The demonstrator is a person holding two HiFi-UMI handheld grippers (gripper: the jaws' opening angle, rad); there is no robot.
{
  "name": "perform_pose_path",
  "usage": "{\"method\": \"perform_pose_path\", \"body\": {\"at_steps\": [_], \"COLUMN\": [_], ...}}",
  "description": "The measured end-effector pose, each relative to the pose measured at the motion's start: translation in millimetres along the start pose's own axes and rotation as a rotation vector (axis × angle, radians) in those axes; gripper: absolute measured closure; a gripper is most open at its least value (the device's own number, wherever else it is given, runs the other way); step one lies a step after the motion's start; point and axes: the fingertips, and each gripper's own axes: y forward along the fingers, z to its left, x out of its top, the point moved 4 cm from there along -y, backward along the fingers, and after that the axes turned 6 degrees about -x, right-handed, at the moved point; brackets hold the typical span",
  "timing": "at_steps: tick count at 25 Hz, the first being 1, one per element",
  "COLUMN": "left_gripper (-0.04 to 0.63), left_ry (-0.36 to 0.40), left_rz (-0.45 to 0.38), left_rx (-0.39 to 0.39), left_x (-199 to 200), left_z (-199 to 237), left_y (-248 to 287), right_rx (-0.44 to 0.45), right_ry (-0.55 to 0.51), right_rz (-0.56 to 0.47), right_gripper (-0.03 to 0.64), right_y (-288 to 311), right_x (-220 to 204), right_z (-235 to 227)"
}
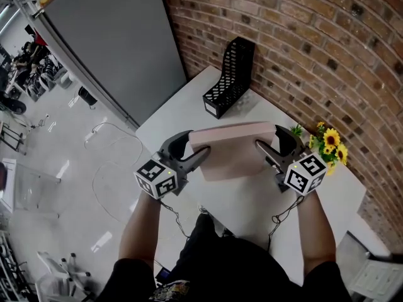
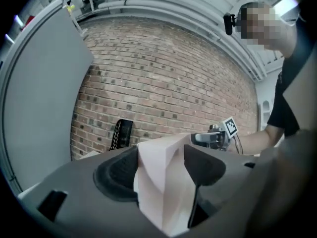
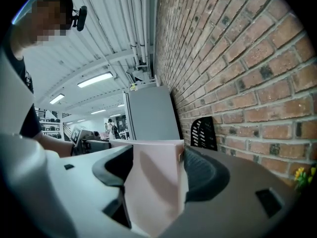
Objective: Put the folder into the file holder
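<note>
Pink folder (image 1: 232, 148): I hold it above the bench (image 1: 334, 200), left hand-held gripper (image 1: 200, 156) and right hand-held gripper (image 1: 262, 148) clamping opposite edges.

No words, brand names or numbers can be read anywhere. The cube (image 1: 156, 177) on the left tongs (image 1: 199, 155) and the cube (image 1: 306, 172) on the right tongs (image 1: 264, 148) carry only black-and-white square marker patterns, no lettering. A small white label (image 1: 211, 107) on the low front of the black file holder (image 1: 230, 74) is too small to read.
</note>
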Motion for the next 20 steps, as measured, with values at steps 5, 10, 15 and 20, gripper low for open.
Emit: {"method": "perform_pose_path", "body": {"at_steps": [5,10,15,20], "left_gripper": [0.310,0.308,0.304,0.304], "left_ry": [0.025,0.049,0.018,0.052], "left_rz": [0.016,0.038,0.013,0.050], "left_rx": [-0.085,-0.046,-0.065,-0.154], "left_x": [-6,-13,-11,-6], "left_z": [-21,-16,-13,-29], "left_y": [-2,-4,6,31], "right_rx": [-0.023,-0.018,-0.017,-0.021], "right_ry": [0.012,0.017,0.021,0.022], "right_rz": [-0.016,-0.026,-0.032,-0.033], "right_gripper": [0.299,0.321,0.325,0.325], "right_y": [-8,-14,-19,-21], "right_x": [1,1,0,-1], "right_z": [-10,-13,-13,-10]}}
